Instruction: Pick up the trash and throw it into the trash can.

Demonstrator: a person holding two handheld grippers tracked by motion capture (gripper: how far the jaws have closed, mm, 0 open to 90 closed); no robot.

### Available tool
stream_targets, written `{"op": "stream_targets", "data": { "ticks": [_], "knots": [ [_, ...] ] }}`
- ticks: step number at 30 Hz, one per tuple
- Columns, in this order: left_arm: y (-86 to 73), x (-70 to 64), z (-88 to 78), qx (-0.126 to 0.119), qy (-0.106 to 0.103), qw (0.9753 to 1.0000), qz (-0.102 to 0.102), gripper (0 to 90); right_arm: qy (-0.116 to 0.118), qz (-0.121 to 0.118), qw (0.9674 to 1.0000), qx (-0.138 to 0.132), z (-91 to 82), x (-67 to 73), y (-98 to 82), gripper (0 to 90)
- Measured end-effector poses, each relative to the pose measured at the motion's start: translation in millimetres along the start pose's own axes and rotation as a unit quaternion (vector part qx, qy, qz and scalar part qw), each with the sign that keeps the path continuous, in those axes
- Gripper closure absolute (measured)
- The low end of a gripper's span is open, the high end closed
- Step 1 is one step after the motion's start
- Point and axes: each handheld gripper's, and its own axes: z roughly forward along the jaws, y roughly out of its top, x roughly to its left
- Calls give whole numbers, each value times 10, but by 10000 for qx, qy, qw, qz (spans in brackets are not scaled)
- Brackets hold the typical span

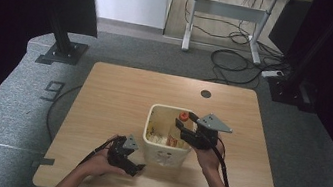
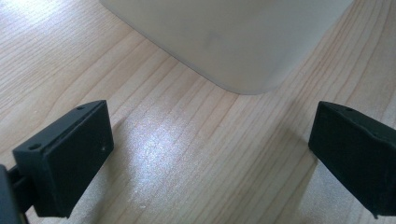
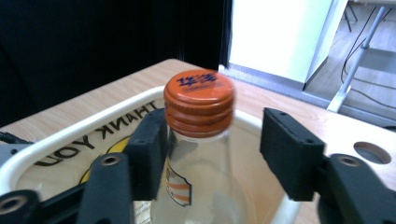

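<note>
I have the right gripper over the cream bin mid-table, jaws apart around the neck of an orange-capped bottle standing inside, left pad touching the glass, while my left gripper rests open on the table just near-left of the bin.
</note>
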Motion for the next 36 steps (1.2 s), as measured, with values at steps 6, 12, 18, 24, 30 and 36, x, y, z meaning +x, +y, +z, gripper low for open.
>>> {"op": "stream_targets", "data": {
  "ticks": [6,12,18,24,30,36],
  "knots": [
    [-1,-1,1,-3,0,10000,-1,0,-23,53,9995,-324,-207,-77,68,312],
    [0,0,0,-1,1,10000,0,0,-21,-28,9992,-395,-441,-167,87,294],
    [0,0,0,-2,0,10000,0,0,-143,-184,9994,-244,-598,-234,-24,292],
    [-1,0,1,-1,-2,10000,1,0,-260,-151,9995,-128,-739,-330,-162,292],
    [-1,0,2,-7,-2,10000,1,0,-375,-16,9993,22,-877,-432,-366,293],
    [-1,0,2,-10,2,10000,3,0,-384,333,9986,146,-950,-545,-551,294]
  ]
}}
